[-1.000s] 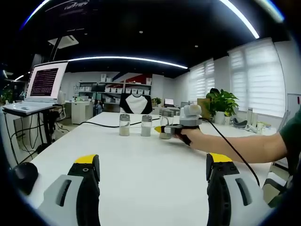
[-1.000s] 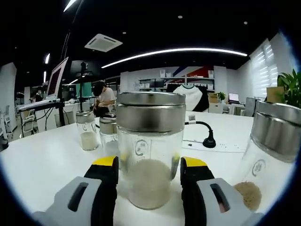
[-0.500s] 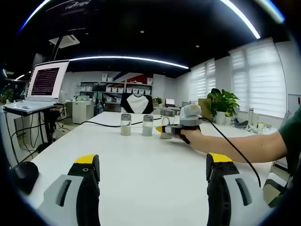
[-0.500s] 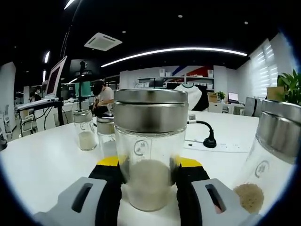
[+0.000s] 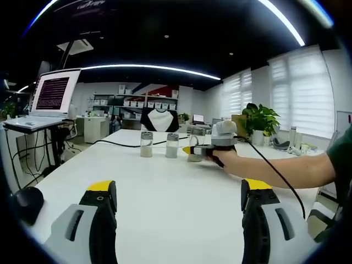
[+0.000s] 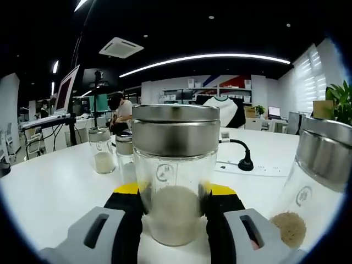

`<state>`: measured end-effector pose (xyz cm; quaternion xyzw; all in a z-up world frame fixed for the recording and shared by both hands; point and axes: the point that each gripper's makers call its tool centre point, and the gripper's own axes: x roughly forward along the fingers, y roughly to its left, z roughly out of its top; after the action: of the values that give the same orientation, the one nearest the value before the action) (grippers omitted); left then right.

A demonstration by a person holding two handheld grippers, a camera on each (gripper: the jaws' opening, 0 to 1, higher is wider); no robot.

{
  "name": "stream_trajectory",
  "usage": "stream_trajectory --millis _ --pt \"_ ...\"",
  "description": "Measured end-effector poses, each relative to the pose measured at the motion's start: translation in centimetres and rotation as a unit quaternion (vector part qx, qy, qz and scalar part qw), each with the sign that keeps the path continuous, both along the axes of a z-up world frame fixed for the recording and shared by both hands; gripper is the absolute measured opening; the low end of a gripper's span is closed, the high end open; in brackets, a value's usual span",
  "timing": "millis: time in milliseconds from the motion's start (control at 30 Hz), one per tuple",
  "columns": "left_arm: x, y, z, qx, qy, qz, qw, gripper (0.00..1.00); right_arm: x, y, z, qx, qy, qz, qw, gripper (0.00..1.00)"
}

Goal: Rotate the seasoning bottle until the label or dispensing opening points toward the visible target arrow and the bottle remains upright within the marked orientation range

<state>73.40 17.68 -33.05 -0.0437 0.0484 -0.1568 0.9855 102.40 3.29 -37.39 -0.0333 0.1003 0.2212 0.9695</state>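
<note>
A glass seasoning bottle (image 6: 175, 181) with a steel lid and pale grains stands upright on the white table (image 6: 49, 192); a small round logo on its glass faces the camera. My right gripper (image 6: 175, 193) is shut on it, one yellow-tipped jaw pressed to each side. In the left gripper view that same right gripper (image 5: 204, 149) is held by a person's hand at the bottle (image 5: 193, 144) far across the table. My left gripper (image 5: 179, 190) hangs open over the near table, holding nothing.
Two small bottles (image 6: 103, 152) (image 6: 125, 155) stand to the left, and a large one with brown seasoning (image 6: 316, 187) is close on the right. A black gooseneck cable (image 6: 242, 159) lies behind. There are a laptop on a stand (image 5: 52, 96), a black mouse (image 5: 27, 199) and a plant (image 5: 258, 118).
The right jaws have closed in from a small gap until they press the bottle's sides. The left gripper has stayed in place.
</note>
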Motion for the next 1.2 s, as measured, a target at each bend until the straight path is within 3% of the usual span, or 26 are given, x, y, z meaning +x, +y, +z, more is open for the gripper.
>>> stream_trajectory --millis 867,1200 --pt "0.1 -0.1 0.0 -0.001 0.001 -0.001 1.0000 0.98 -3.9 -0.7 -0.2 0.002 0.004 0.030 0.9995 0.43" --pt "0.0 -0.2 -0.3 0.021 0.003 -0.009 0.9997 0.99 -6.1 -0.6 -0.3 0.000 0.013 0.057 0.9983 0.43"
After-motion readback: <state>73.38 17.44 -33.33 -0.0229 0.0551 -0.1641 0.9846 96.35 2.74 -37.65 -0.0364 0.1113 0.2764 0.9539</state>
